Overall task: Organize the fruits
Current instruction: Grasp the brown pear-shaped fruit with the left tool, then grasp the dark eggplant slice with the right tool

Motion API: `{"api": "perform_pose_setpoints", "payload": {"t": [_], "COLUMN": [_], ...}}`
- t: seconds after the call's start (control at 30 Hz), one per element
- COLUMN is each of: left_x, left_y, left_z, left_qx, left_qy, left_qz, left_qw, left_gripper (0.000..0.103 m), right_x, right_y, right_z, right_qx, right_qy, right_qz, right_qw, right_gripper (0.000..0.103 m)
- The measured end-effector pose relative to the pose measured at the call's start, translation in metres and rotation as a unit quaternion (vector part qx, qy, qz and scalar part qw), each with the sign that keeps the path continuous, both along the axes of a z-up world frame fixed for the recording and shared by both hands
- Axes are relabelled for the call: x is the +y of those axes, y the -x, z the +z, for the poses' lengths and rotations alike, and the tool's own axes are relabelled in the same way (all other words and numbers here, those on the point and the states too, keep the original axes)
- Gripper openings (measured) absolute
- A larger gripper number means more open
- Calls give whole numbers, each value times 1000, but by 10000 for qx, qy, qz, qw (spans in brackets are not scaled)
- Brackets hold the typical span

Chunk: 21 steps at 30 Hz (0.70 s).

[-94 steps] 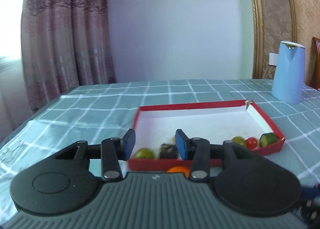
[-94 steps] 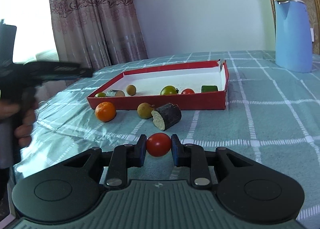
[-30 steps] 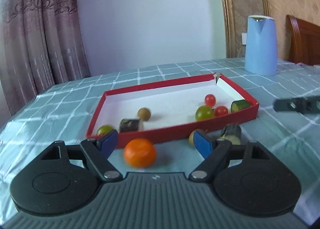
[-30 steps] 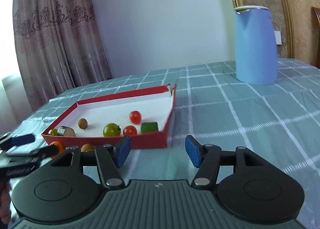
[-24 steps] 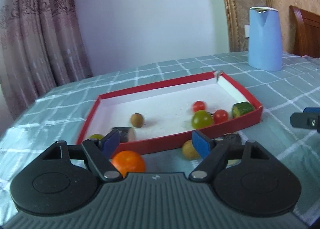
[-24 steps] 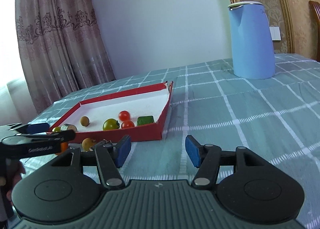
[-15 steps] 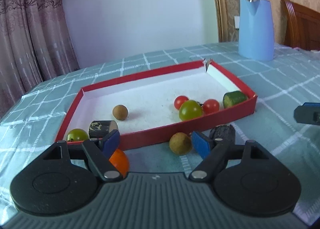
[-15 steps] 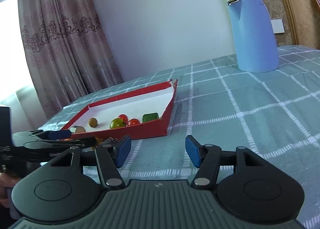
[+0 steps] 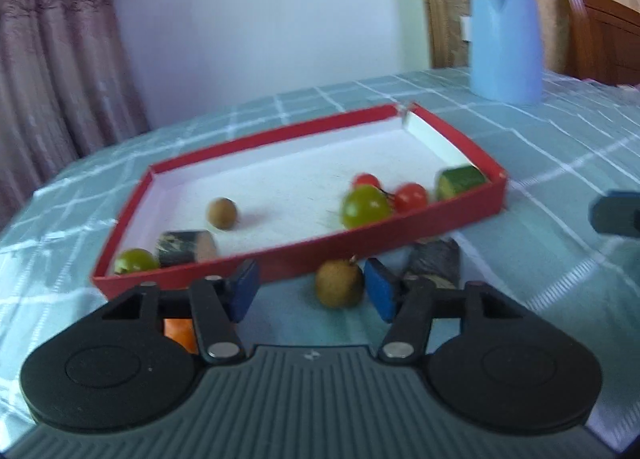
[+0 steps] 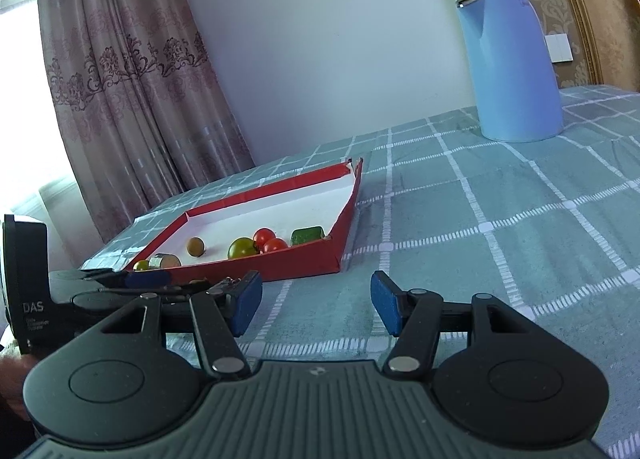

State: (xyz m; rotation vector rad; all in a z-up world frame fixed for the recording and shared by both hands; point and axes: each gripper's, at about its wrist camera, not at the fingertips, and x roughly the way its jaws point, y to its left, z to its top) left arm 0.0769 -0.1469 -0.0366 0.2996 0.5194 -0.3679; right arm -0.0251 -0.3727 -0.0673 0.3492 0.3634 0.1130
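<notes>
A red tray [image 9: 400, 237] with a white floor lies on the checked cloth. It holds a green tomato [image 9: 365, 206], two red tomatoes [image 9: 410, 197], a cucumber piece [image 9: 460, 181], a brown longan [image 9: 222, 212], a dark cut piece [image 9: 186, 247] and a green fruit [image 9: 134, 261]. My left gripper [image 9: 312, 291] is open; a brown longan [image 9: 339, 287] lies on the cloth between its fingers, near the right one. An orange [image 9: 180, 333] shows under the left finger. A dark cut piece [image 9: 434, 263] lies behind the right finger. My right gripper [image 10: 316, 301] is open and empty, right of the tray [image 10: 304, 257].
A blue kettle [image 9: 506, 39] stands at the back right, also in the right wrist view [image 10: 508, 63]. A wooden chair [image 9: 600, 43] is behind it. Curtains hang at the left. The left gripper's body [image 10: 80, 299] is at the right wrist view's left edge.
My left gripper has moved right and forward: the orange has slid under its left finger and the brown longan now lies between the fingers. The right gripper has drifted slightly, still open.
</notes>
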Motion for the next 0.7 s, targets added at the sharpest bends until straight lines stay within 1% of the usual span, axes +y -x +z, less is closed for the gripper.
{"api": "perform_pose_setpoints", "payload": {"t": [0.1, 0.13, 0.2, 0.27, 0.3, 0.4, 0.5, 0.6, 0.7], "left_x": [0, 1, 3, 3, 4, 4, 12, 28, 50], "left_y": [-4, -6, -7, -7, -7, -5, 1, 9, 18], "left_z": [-2, -3, -3, -3, -3, -1, 4, 11, 17], "left_qx": [120, 183, 275, 275, 283, 214, 109, 2, -133], "left_qy": [-33, -10, 58, 77, 97, 120, 255, 448, 566], "left_qz": [42, 49, 16, 21, 4, 54, 98, 144, 233], "left_qw": [9999, 9998, 9996, 9996, 9996, 9997, 9996, 9989, 9980], "left_gripper": [53, 47, 42, 30, 26, 25, 25, 25, 25], "right_x": [2, 3, 5, 7, 9, 13, 20, 30, 44], "right_y": [1, 1, 1, 1, 1, 0, -2, -4, -8], "right_z": [0, 0, 0, 1, 1, 2, 3, 4, 7], "right_qx": [4, -6, 0, -3, 4, 25, 36, 56, 58], "right_qy": [-6, -10, 2, 27, 47, 116, 269, 434, 713], "right_qz": [-4, 7, 25, 48, 66, 82, 148, 312, 503], "right_qw": [10000, 10000, 10000, 10000, 10000, 9999, 9995, 9986, 9962], "right_gripper": [60, 60, 60, 60, 60, 60, 60, 60, 60]}}
